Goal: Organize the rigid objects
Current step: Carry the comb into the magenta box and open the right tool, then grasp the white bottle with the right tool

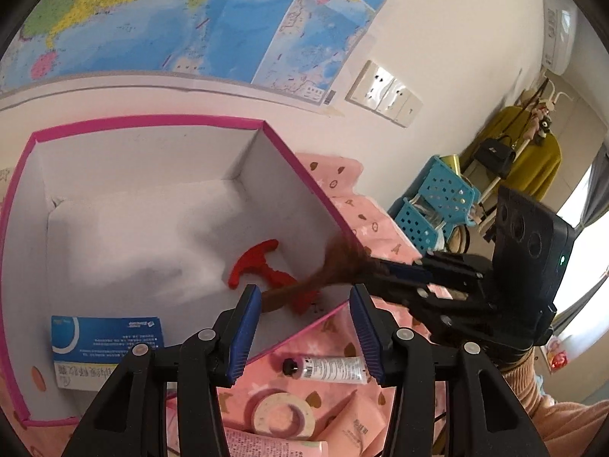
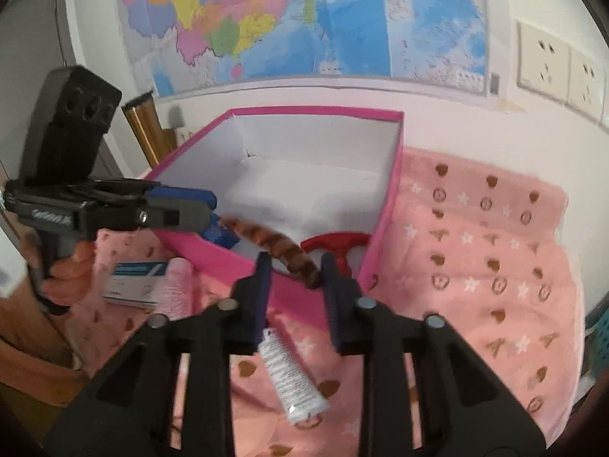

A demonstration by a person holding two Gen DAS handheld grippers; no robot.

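Lying beneath left claw (image 1: 304,327), white tube (image 1: 327,368)

We take the open box (image 1: 114,198) as our landmark; it sits on the blanket (image 2: 475,228), backed against the wall under the map (image 1: 190,11). Inside it, the T-shaped piece (image 1: 262,266) lies in the near right corner and a carton (image 1: 106,346) toward the near left. In front of the box, on the blanket, lie a tube (image 1: 327,369) and, nearer still, a tape roll (image 1: 283,415).
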